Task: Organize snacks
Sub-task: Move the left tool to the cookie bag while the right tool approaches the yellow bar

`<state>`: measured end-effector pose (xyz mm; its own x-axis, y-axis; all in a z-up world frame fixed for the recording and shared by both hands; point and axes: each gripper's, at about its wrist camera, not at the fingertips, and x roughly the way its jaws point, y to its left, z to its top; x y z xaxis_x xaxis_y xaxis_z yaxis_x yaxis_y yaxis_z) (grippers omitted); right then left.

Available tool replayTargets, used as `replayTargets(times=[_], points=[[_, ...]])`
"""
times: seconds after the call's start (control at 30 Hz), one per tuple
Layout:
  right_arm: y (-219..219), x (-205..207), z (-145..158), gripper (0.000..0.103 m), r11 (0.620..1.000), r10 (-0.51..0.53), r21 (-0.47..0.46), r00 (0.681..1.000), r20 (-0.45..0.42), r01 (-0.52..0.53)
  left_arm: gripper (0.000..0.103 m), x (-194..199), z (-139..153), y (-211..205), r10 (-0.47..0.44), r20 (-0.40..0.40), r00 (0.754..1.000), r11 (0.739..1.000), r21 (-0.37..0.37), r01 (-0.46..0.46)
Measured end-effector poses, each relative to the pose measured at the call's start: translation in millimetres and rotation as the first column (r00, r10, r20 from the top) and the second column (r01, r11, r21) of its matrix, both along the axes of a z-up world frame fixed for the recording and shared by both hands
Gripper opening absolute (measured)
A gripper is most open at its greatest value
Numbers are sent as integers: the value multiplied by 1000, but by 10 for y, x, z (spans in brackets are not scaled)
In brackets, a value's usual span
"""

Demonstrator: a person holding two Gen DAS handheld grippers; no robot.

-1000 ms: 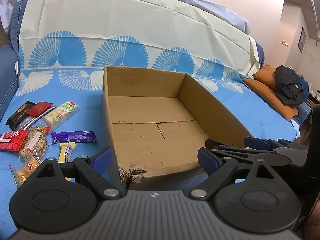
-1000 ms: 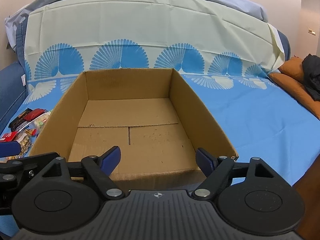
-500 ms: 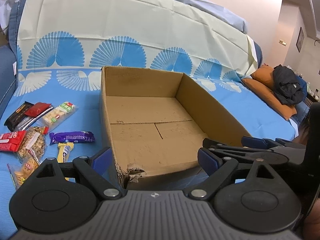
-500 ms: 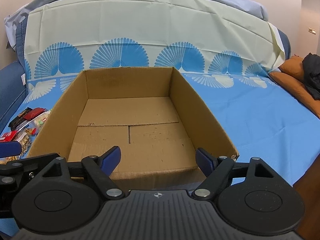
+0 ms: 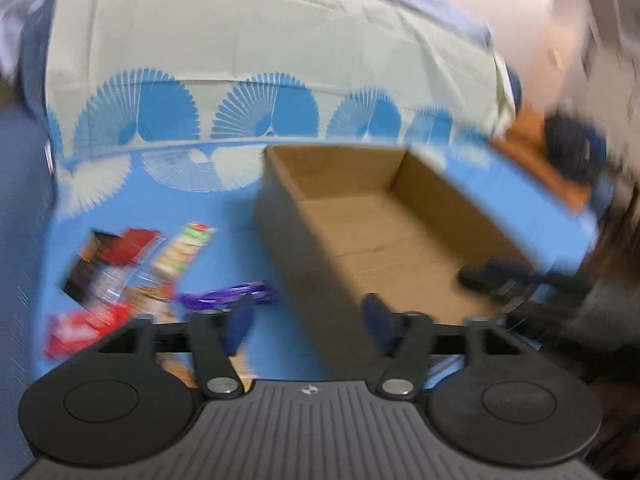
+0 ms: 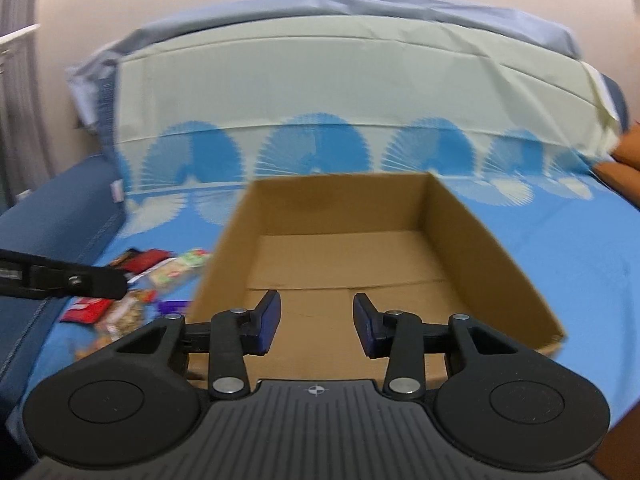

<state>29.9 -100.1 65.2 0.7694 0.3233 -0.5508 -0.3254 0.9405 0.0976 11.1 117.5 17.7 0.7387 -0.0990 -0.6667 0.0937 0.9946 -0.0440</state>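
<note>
Empty cardboard box (image 6: 384, 264) sits open-topped on the blue sheet of the bed (image 6: 568, 240); snack packets (image 5: 132, 276) lie in a loose pile on the sheet just left of the box, none inside yet. Left hand-held gripper (image 5: 304, 320): jaws apart with nothing between them, just been narrowing, aimed past the box's near left corner toward the pile; view heavily blurred. Right hand-held gripper (image 6: 316, 322): jaws partly apart, just been closing, nothing between them, hovering over the near wall of the box. Step in hand looks like the left reach for a first packet. Best bet: take the purple bar (image 5: 226, 296) nearest the box first, come in low and square to its long side, pinch across the narrow width, lift clear of neighbours before swinging over the box wall. Packets look like thin crinkly film, slippery, some clear with lumpy contents, so expect sliding. Box is matte corrugated board, seamed floor, straight walls. Sheet is soft fabric, so likely gives under pressure.
</note>
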Motion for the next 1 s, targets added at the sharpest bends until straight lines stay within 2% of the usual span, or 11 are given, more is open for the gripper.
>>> replayTargets(times=[0.1, 0.17, 0.23, 0.3, 0.4, 0.47, 0.57, 0.63, 0.7, 0.8, 1.0], points=[[227, -70, 24, 44, 998, 69, -13, 998, 13, -69, 80, 45, -287, 230, 13, -89, 996, 990, 139, 0], [365, -86, 42, 45, 995, 103, -20, 995, 18, -103, 85, 133, -392, 360, 32, -165, 986, 995, 95, -16], [493, -110, 44, 48, 991, 129, -18, 991, 19, -129, 97, 182, -535, 341, 18, -198, 980, 986, 163, 15], [590, -117, 24, 49, 989, 146, -18, 989, 10, -146, 95, 248, -777, 307, 69, -253, 965, 968, 252, -3], [721, -126, -4, 49, 986, 167, -15, 986, -2, -167, 85, 249, -968, 360, 93, -259, 961, 960, 281, -17], [814, -135, -27, 50, 982, 186, -17, 983, -3, -186, 62, 274, -1057, 495, 99, -296, 950, 975, 220, -34], [940, -143, -51, 51, 976, 215, -20, 977, -4, -215, 53, 243, -895, 678, 115, -299, 947, 983, 174, -64], [1008, -144, -62, 51, 973, 232, -14, 973, -2, -232, 53, 161, -769, 827, 145, -278, 950, 984, 142, -108], [1094, -131, -88, 51, 968, 251, -3, 968, -4, -251, 52, 74, -701, 1086, 179, -285, 942, 983, 13, -183], [1265, -83, -185, 51, 959, 282, -4, 959, -21, -282, 53, -48, -627, 1280, 254, -286, 924, 951, -99, -292], [1701, 32, -525, 51, 944, 304, -96, 946, -113, -315, 53, -18, -667, 1266, 309, -293, 905, 937, -66, -342]])
